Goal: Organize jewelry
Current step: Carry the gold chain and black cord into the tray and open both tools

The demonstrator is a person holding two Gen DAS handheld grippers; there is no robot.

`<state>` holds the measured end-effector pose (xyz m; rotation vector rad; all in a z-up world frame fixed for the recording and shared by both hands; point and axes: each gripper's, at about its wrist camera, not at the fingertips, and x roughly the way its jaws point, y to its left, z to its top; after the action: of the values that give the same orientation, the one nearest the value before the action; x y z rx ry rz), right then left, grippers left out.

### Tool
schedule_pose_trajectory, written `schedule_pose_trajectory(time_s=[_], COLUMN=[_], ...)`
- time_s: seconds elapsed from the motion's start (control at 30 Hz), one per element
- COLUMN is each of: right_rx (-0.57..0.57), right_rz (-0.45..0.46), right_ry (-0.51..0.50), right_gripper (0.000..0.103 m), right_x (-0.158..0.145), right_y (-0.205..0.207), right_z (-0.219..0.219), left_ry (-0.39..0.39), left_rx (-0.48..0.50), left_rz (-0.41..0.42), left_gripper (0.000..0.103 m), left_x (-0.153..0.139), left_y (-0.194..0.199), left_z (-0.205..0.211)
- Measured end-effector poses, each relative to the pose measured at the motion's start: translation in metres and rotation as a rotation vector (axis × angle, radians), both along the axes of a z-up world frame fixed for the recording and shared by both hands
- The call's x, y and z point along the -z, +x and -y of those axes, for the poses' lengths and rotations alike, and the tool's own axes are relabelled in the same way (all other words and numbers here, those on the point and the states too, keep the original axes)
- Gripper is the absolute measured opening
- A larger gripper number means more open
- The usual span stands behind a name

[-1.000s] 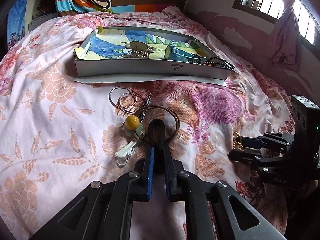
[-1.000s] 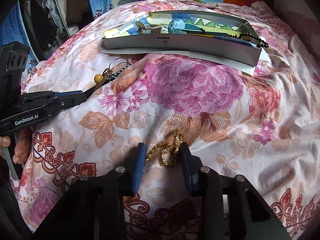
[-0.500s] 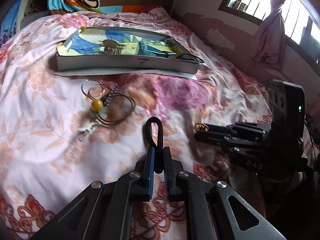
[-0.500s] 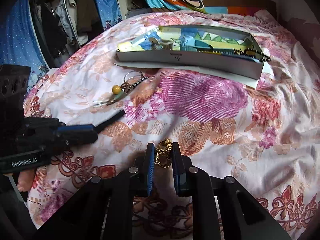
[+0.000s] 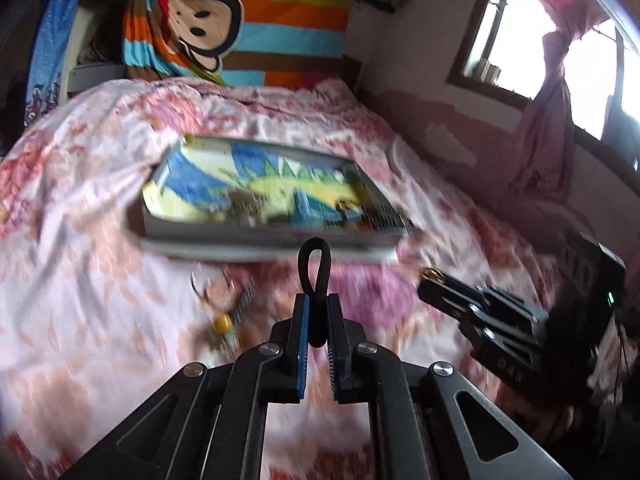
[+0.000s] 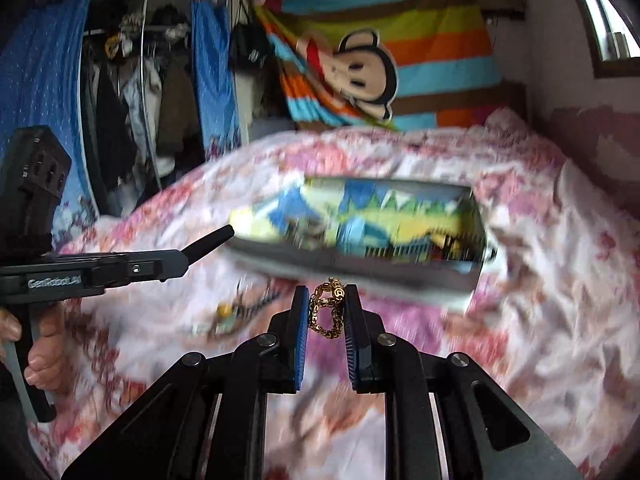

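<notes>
The left gripper (image 5: 316,320) is pinching a black loop band (image 5: 315,276), holding it clear above the floral bedspread (image 5: 80,320). The right gripper (image 6: 326,312) is clamping a gold chain (image 6: 328,308) between its blue pads, in front of the shallow tray (image 6: 472,280) lying further up the bed, its contents blurred.

Ahead of the jaws and beneath them spreads a bed (image 5: 100,208) under a pink and white floral cover (image 6: 560,248). Beyond its far edge a striped blanket with a cartoon monkey (image 5: 240,20) hangs against the wall. Up and to the right of the jaws, daylight pours through a barred window (image 5: 516,28), a pink curtain (image 5: 548,120) knotted beside it. Far left, an open wardrobe (image 6: 132,92) holds hanging clothes between blue dotted drapes (image 6: 36,80).
</notes>
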<state>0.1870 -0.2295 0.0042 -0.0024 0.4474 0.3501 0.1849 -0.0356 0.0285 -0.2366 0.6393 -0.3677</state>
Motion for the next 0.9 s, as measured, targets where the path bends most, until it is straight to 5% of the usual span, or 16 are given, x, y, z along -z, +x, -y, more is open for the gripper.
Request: schedule_pose_trajectory(time_s=[0.17,0.47,0.9], right_rx=[0.044,0.116,0.124], right_rz=[0.068,-0.012,-0.155], right_ry=[0.005,0.02,0.045], right_gripper=[0.015,0.015,0.016], right_x=[-0.017,-0.002,0.045], right_y=[0.041,0.12,0.157], right_z=[0.0,0.013,0.022], left_ry=[0.01,0.014,0.027], left_rx=[-0.103,-0.094,-0.09], left_rz=[0.038,-0.006,-0.102], left_gripper=[0.008,0.008,0.009], left_x=[-0.015,0.008,0.042], left_y=[0.049,0.128,0.164], left_z=[-0.004,0.024,0.044])
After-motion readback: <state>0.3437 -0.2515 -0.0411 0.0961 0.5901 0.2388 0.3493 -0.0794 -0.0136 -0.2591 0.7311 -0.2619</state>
